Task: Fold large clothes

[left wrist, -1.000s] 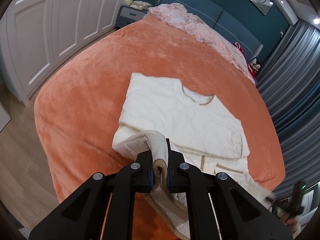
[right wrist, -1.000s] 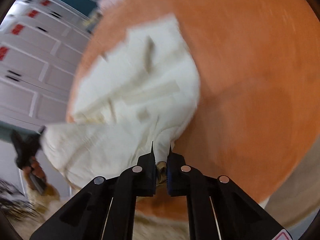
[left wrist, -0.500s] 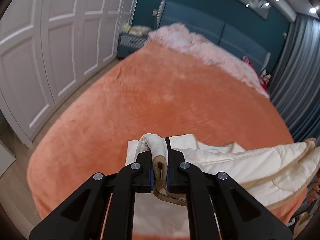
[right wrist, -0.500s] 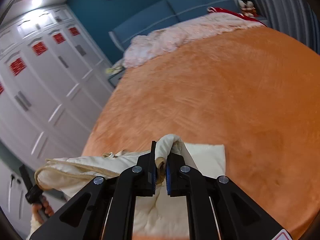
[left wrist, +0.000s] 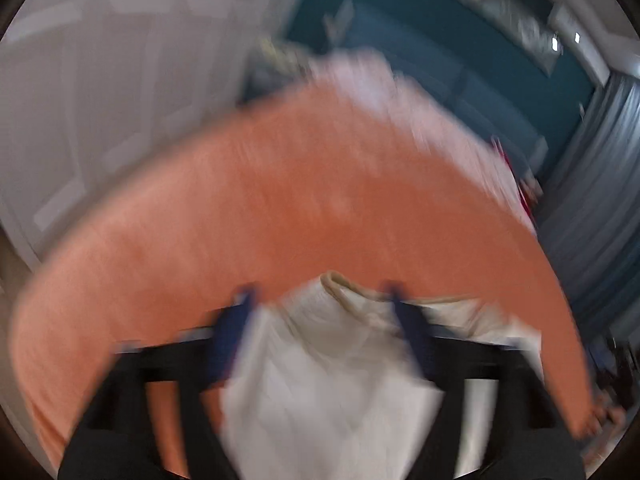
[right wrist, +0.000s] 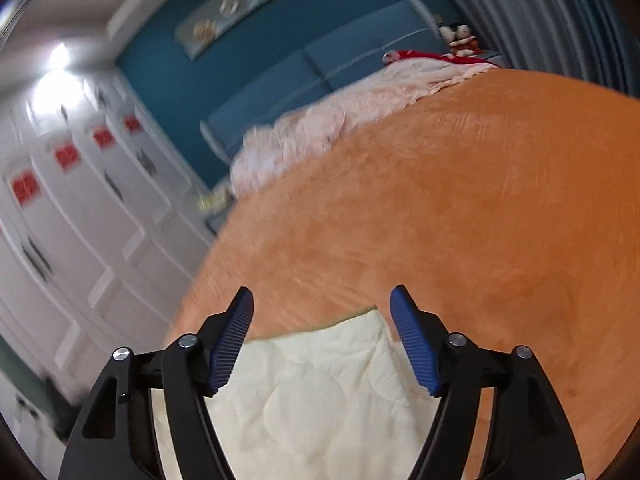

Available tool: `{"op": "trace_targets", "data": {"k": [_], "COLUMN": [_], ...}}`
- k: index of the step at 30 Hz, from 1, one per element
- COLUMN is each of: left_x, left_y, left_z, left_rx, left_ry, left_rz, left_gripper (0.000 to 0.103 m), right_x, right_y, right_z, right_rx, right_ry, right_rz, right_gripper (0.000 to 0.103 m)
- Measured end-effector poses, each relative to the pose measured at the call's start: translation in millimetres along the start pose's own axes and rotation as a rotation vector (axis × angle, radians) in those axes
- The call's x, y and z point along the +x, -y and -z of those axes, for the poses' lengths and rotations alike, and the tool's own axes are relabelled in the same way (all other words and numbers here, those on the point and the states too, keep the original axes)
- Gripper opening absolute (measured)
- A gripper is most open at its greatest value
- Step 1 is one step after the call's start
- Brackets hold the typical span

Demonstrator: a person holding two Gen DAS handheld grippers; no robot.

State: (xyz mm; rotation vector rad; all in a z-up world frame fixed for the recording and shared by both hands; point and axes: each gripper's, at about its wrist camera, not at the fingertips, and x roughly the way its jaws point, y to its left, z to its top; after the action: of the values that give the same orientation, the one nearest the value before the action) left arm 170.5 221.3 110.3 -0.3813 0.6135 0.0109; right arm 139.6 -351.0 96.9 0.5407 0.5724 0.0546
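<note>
A cream quilted garment (right wrist: 320, 392) lies folded on the orange bed cover (right wrist: 460, 208). In the right wrist view its far edge sits below and between the wide-spread blue pads (right wrist: 412, 344) of my right gripper (right wrist: 322, 300), whose jaws are opening and do not press on the cloth. The left wrist view is heavily blurred. There my left gripper (left wrist: 320, 300) is also opening, its fingers far apart, with the garment (left wrist: 332, 384) and its tan-trimmed edge lying loose between them, apart from the pads.
The orange bed cover (left wrist: 304, 208) stretches ahead to a pink quilt (right wrist: 344, 120) bunched by the blue headboard (right wrist: 352, 64). White wardrobe doors (right wrist: 80, 216) line the left side. Grey curtains (left wrist: 592, 200) hang to the right of the bed.
Both grippers were shut on folds of the garment and carried them up over it; now both stand wide apart and the cloth lies released on the bed.
</note>
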Motion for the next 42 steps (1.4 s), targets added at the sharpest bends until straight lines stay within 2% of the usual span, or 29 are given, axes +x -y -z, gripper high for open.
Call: {"op": "trace_targets", "data": {"k": [1, 2, 6, 10, 12, 14, 15, 16, 17, 18, 19, 21, 23, 28, 33, 39, 42], "left_x": [-10.6, -13.1, 33.3, 90.4, 110.9, 128.0, 131.8, 133.9, 134.0, 132.6, 129.9, 127.9, 129.9, 153.0, 165.6, 168.8, 167.7], "left_y": [-0.9, -2.2, -14.7, -28.2, -27.7, -26.4, -25.5, -22.7, -20.3, -18.3, -19.4, -17.6, -12.7, -10.5, -17.5, -9.5, -6.2], "left_z": [-4.4, -9.4, -10.3, 16.6, 28.6, 41.6, 45.5, 48.3, 49.0, 48.1, 45.4, 40.8, 42.2, 59.4, 74.5, 88.9, 89.3], "left_rx": [0.002, 0.002, -0.037, -0.137, -0.161, -0.174, -0.176, -0.165, -0.149, -0.134, -0.128, -0.101, -0.065, -0.023, -0.009, 0.067, 0.087], "left_ry": [0.062, 0.073, -0.133, -0.362, -0.428, -0.484, -0.494, -0.493, -0.484, -0.468, -0.45, -0.421, -0.405, -0.416, -0.39, -0.311, -0.3], "left_rz": [-0.007, -0.014, 0.011, 0.103, 0.109, 0.105, 0.096, 0.086, 0.078, 0.064, 0.065, 0.056, 0.023, -0.065, -0.077, -0.12, -0.138], "left_gripper": [0.098, 0.098, 0.098, 0.096, 0.091, 0.077, 0.063, 0.045, 0.035, 0.023, 0.018, 0.015, 0.015, 0.015, 0.016, 0.019, 0.019], "right_x": [7.1, 14.6, 58.2, 100.6, 119.4, 126.8, 129.3, 130.0, 127.9, 118.2, 107.4, 90.5, 83.8, 114.0, 137.5, 151.2, 149.1], "right_y": [-1.1, -1.7, -1.4, 3.3, 4.6, 2.3, 0.8, 0.1, -0.1, -0.3, -0.8, 3.4, 10.4, 34.1, 44.3, 40.7, 42.0], "right_z": [3.3, 6.2, 23.5, 37.0, 44.9, 51.1, 54.3, 55.1, 53.2, 48.9, 43.2, 34.0, 30.6, 51.7, 76.3, 90.5, 89.9], "right_rx": [-0.035, -0.059, -0.132, -0.097, -0.082, -0.094, -0.108, -0.112, -0.102, -0.088, -0.085, -0.056, -0.039, -0.037, -0.085, -0.147, -0.143], "right_ry": [-0.028, -0.049, -0.162, -0.271, -0.329, -0.354, -0.364, -0.366, -0.353, -0.299, -0.249, -0.18, -0.147, -0.236, -0.286, -0.272, -0.26], "right_rz": [0.024, 0.04, 0.106, 0.133, 0.123, 0.132, 0.136, 0.138, 0.123, 0.099, 0.094, 0.075, 0.1, 0.214, 0.276, 0.32, 0.319], "right_gripper": [0.07, 0.07, 0.071, 0.071, 0.07, 0.051, 0.021, 0.006, 0.005, 0.003, 0.003, 0.001, 0.0, 0.0, 0.0, 0.0, 0.0]}}
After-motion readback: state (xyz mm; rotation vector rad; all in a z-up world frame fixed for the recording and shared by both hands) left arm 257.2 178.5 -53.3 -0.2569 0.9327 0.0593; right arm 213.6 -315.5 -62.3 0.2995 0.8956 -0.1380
